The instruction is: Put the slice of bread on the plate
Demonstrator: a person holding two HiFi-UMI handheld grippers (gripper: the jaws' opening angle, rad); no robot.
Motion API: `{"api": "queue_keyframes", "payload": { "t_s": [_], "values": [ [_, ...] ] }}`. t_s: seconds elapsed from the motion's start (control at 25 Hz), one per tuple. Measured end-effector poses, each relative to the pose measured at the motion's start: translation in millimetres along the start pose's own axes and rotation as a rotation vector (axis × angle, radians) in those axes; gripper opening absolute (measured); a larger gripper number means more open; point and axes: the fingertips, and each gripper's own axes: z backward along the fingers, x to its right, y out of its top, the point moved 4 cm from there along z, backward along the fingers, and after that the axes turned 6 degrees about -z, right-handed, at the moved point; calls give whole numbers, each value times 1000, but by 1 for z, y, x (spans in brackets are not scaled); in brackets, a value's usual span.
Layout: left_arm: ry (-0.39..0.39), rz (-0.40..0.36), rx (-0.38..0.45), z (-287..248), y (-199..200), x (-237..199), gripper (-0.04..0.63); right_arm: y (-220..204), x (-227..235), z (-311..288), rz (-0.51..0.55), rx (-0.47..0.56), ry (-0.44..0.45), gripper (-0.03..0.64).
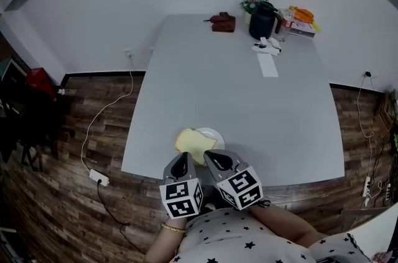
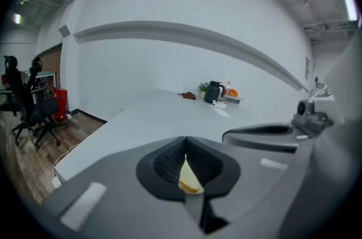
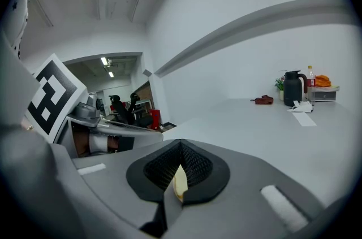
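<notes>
**Both claws pinch the bread**

We see the left claw [image 1: 182, 161] and the right claw [image 1: 215, 159] each closed on the near edge of the slice of bread [image 1: 193, 145]. It is partly over the white plate [image 1: 215, 133] at the bench's [image 1: 236, 94] near edge.

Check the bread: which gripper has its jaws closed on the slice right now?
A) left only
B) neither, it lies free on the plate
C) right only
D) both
D: the left gripper and the right gripper each show, in their own views, jaws shut on an edge of the slice of bread. The head view has both at the slice, by the plate.
</notes>
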Motion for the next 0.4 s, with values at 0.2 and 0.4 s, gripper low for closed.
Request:
{"api": "queue_keyframes", "payload": {
  "t_s": [0.2, 0.4],
  "values": [
    [-1, 9, 8, 1, 3, -2, 8, 2, -2, 1, 8, 2, 2, -2],
    [0, 9, 18, 5, 1, -3, 8, 1, -6, 5, 16, 7, 3, -2]
  ]
}}
